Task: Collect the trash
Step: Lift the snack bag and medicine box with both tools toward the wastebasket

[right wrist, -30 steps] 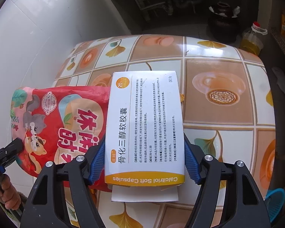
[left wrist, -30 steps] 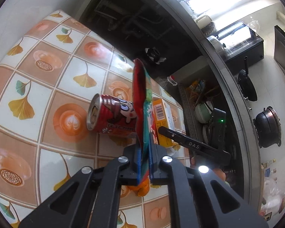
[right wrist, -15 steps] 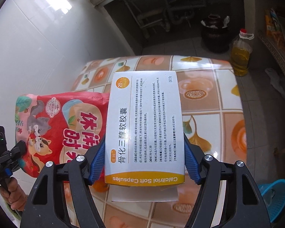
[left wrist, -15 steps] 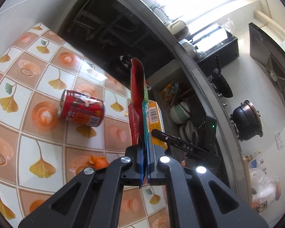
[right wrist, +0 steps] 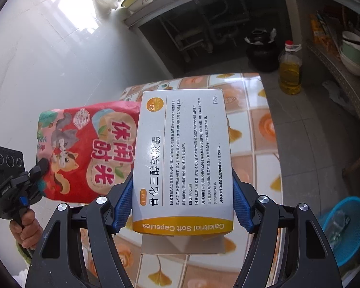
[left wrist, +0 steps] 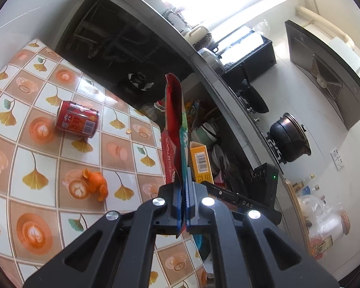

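My left gripper (left wrist: 185, 202) is shut on a red snack bag (left wrist: 174, 129), held edge-on well above the tiled table (left wrist: 24, 148); the bag's printed face shows in the right wrist view (right wrist: 88, 151). My right gripper (right wrist: 183, 206) is shut on a white and orange medicine box (right wrist: 183, 158), also visible beside the bag in the left wrist view (left wrist: 200, 163). A red drink can (left wrist: 77, 119) lies on its side on the table. Orange peel (left wrist: 96, 183) lies nearer the table's front.
A blue basket (right wrist: 345, 230) stands on the floor at the table's right. An oil bottle (right wrist: 290, 68) and a dark jar (right wrist: 261, 50) stand on the floor beyond the table. Shelves with bowls (right wrist: 355, 55) are at right. A white wall lies left.
Both grippers have risen and pulled back from the table with their loads. The can and table look smaller and farther; the orange peel and blue basket have come into view.
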A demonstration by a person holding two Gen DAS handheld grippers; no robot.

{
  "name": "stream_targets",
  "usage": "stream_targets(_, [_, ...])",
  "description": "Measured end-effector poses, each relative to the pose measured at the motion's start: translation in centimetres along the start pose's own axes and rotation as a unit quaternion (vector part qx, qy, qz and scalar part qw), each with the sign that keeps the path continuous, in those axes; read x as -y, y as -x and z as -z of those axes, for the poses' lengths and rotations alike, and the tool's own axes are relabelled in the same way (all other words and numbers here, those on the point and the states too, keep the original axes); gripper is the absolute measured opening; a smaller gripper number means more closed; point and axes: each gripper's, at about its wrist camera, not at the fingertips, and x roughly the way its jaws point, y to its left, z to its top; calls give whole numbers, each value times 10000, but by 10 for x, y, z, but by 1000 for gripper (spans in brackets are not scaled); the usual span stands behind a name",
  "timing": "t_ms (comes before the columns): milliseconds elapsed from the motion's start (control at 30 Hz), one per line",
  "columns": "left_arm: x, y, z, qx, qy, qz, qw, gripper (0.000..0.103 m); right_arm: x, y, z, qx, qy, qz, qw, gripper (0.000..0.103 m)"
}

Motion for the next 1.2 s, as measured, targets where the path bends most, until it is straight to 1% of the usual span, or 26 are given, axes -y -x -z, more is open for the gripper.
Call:
stream_targets(133, [18, 7, 18, -87, -131, 133, 9998, 1, 6, 31, 32, 153, -130, 21, 9998, 67])
stream_targets(233, [28, 9, 28, -167, -195, 162, 9995, 1, 16, 52, 51, 275, -283, 1, 9992, 67])
stream_targets(400, [46, 2, 41, -313, -295, 213, 9988, 1, 38, 78, 77, 441, -584, -53, 9973, 67])
stream_targets(500, [59, -9, 51, -423, -373, 248, 9981, 1, 54, 85, 89, 444, -791, -13, 9959, 67])
stream_targets(600, [74, -27, 61, -612, -465, 279, 9967, 1, 69, 93, 99, 474, -1005, 18, 9938, 67])
stream_targets(833, [104, -70, 78, -1004, -711, 387, 9916, 1, 109, 121, 121, 706, -1475, 158, 9864, 67])
stream_targets(1033, [133, -116, 95, -1392, -916, 503, 9847, 1, 145, 142, 139, 836, -1810, 341, 9793, 67])
stream_targets(1133, [146, -139, 106, -1586, -1006, 521, 9808, 1, 167, 153, 151, 945, -2047, 512, 9729, 67])
stream_targets(1200, [156, -155, 113, -1696, -1117, 481, 9780, 1, 184, 164, 161, 1066, -2251, 706, 9659, 67])
